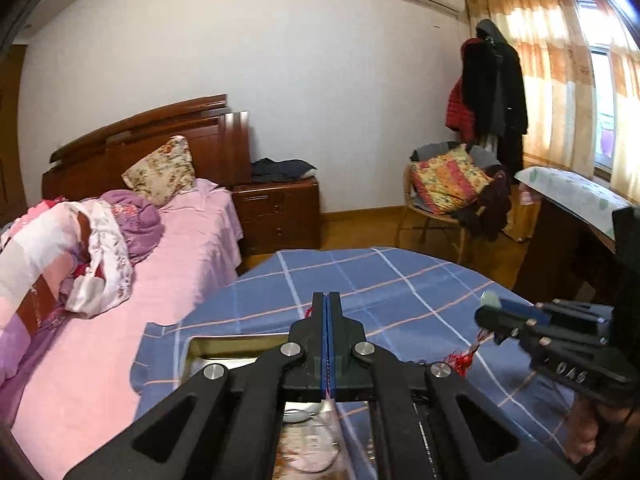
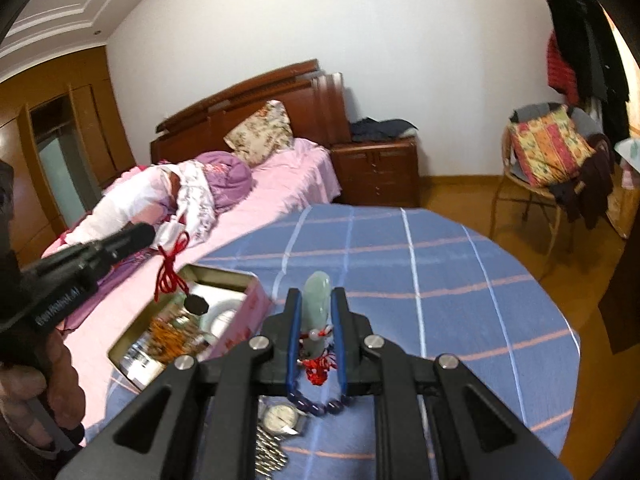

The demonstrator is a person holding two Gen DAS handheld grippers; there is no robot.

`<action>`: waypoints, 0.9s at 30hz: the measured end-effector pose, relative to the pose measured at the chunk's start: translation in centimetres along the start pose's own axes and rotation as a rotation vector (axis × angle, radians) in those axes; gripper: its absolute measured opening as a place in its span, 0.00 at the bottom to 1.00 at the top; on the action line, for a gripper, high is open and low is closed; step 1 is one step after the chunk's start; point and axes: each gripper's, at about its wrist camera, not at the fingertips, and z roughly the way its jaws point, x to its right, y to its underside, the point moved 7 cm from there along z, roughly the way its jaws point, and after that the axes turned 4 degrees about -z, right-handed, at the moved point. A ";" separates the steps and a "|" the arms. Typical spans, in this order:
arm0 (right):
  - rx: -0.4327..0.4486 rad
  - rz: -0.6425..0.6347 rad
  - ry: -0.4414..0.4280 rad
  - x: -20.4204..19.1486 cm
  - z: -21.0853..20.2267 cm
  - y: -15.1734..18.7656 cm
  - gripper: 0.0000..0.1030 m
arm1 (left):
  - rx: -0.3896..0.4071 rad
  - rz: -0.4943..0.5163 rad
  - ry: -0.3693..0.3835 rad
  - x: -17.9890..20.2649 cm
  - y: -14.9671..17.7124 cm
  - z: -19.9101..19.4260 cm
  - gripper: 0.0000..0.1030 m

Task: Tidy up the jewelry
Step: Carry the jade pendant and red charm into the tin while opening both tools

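My right gripper [image 2: 316,294] is shut on a pale green jade pendant [image 2: 318,304] that stands upright between its blue pads. A red knot and tassel [image 2: 318,368] hang below the pendant. My left gripper [image 1: 326,298] is shut on a thin red cord [image 1: 308,313]. In the right wrist view the left gripper [image 2: 149,234] hangs over the open pink tin [image 2: 244,316], and the knotted red cord [image 2: 172,272] dangles from its tip. Several pieces of jewelry lie in the tin. The left wrist view shows the right gripper [image 1: 486,312] to the right, the jade [image 1: 490,300] at its tip.
A metal watch [image 2: 280,420] and a dark bead bracelet [image 2: 320,405] lie on the blue checked tablecloth [image 2: 440,280] under my right gripper. A pink bed [image 1: 140,280] borders the table on the left. A nightstand [image 1: 276,212], a chair with cushions [image 1: 448,184] and a desk [image 1: 576,196] stand beyond.
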 end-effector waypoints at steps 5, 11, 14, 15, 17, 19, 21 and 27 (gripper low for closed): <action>0.016 -0.031 -0.064 -2.9 0.6 -1.5 0.17 | -0.010 -0.037 -0.050 -3.1 0.5 -0.5 0.00; 0.017 -0.072 -0.150 -6.9 1.9 -2.3 0.17 | -0.019 -0.089 -0.082 -6.1 1.5 -1.0 0.00; 0.011 -0.092 -0.186 -8.9 2.6 -2.3 0.17 | -0.028 -0.103 -0.092 -6.9 2.0 -1.2 0.00; 0.008 -0.096 -0.198 -9.5 2.8 -2.3 0.17 | -0.032 -0.107 -0.095 -7.1 2.3 -1.3 0.00; -0.003 -0.105 -0.222 -10.6 3.3 -1.9 0.17 | -0.043 -0.114 -0.098 -7.4 2.9 -1.4 0.00; -0.017 -0.113 -0.237 -11.4 3.7 -1.4 0.17 | -0.055 -0.120 -0.105 -7.7 3.6 -1.5 0.00; -0.044 -0.122 -0.254 -12.2 4.6 -0.4 0.17 | -0.071 -0.123 -0.110 -7.9 4.2 -1.3 0.00; -0.122 -0.138 -0.269 -13.1 6.8 2.3 0.17 | -0.121 -0.143 -0.125 -8.7 6.3 -0.5 0.00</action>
